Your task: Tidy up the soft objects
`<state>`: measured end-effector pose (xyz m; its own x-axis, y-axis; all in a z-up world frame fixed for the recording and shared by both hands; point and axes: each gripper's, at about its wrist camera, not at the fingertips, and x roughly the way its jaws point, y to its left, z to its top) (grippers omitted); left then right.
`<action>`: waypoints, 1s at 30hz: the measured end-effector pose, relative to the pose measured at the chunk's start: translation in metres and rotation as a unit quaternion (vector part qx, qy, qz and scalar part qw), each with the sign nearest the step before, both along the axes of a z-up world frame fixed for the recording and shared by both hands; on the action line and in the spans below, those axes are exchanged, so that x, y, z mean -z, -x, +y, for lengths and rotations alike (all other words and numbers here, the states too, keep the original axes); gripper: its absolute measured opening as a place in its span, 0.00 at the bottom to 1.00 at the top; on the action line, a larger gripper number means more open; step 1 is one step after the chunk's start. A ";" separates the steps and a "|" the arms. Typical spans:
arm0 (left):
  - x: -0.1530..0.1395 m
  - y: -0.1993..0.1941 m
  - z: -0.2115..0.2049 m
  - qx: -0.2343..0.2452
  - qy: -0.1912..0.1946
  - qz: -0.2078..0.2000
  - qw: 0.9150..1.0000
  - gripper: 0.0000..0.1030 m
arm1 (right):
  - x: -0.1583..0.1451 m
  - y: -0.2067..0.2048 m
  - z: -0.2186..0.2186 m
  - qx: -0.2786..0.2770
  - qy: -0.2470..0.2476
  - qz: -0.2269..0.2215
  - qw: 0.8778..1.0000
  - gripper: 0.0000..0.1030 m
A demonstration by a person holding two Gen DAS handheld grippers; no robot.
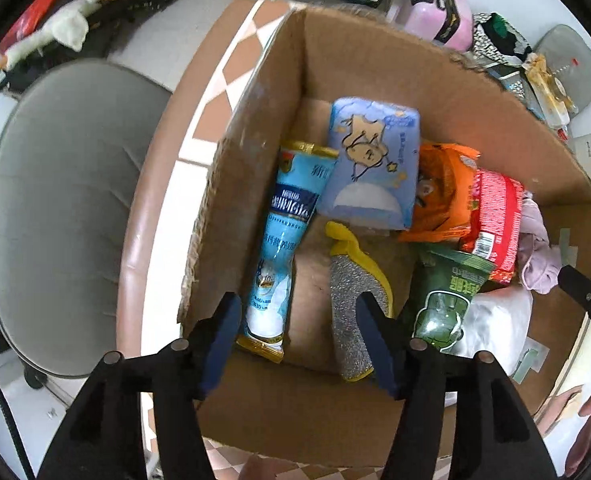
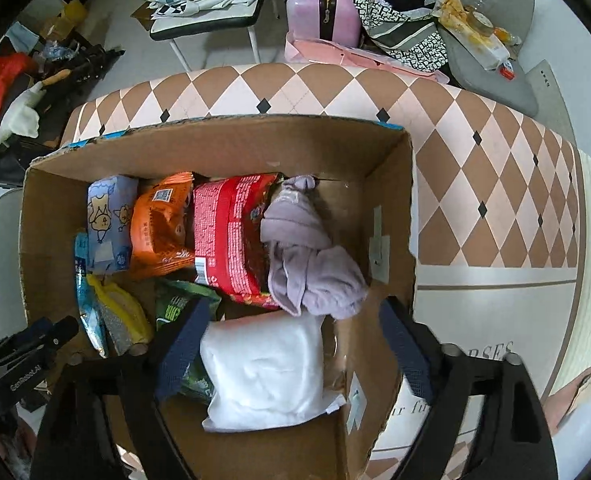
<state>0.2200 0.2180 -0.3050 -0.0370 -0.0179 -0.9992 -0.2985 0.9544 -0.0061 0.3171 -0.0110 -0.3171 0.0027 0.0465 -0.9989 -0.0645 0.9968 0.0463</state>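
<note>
An open cardboard box [image 1: 375, 60] [image 2: 223, 144] holds several soft items. In the left wrist view I see a blue tissue pack [image 1: 373, 164], a light blue pouch [image 1: 281, 240], a yellow and silver scrubber [image 1: 355, 304], an orange bag [image 1: 443, 192], a red bag [image 1: 495, 220], a green pouch [image 1: 447, 300] and a lilac cloth [image 1: 535, 256]. The right wrist view shows the lilac cloth [image 2: 311, 256], a white soft pack [image 2: 263, 372] and the red bag [image 2: 231, 236]. My left gripper [image 1: 299, 340] is open and empty above the box. My right gripper [image 2: 295, 348] is open and empty over the white pack.
The box sits on a table with a brown and pink diamond cloth [image 2: 475, 176]. A grey chair [image 1: 63, 200] stands to the left. A pink suitcase [image 2: 323, 4], bags and another grey chair [image 2: 491, 40] stand beyond the table.
</note>
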 end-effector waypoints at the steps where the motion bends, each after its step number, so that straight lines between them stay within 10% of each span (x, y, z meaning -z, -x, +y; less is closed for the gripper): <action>1: -0.005 0.001 -0.003 0.004 0.000 -0.005 1.000 0.58 | -0.002 0.003 -0.001 0.001 -0.004 -0.001 1.000 0.93; 13: -0.059 0.027 -0.052 0.071 -0.039 -0.088 0.993 0.61 | -0.041 0.076 -0.007 0.002 -0.024 -0.030 0.999 1.00; 20: -0.084 0.049 -0.066 0.086 -0.057 -0.128 0.986 0.91 | -0.066 0.120 -0.019 0.009 -0.021 -0.053 0.998 1.00; 30: -0.117 0.068 -0.075 0.088 -0.056 -0.165 0.981 0.98 | -0.106 0.151 -0.036 0.029 -0.012 -0.094 0.995 1.00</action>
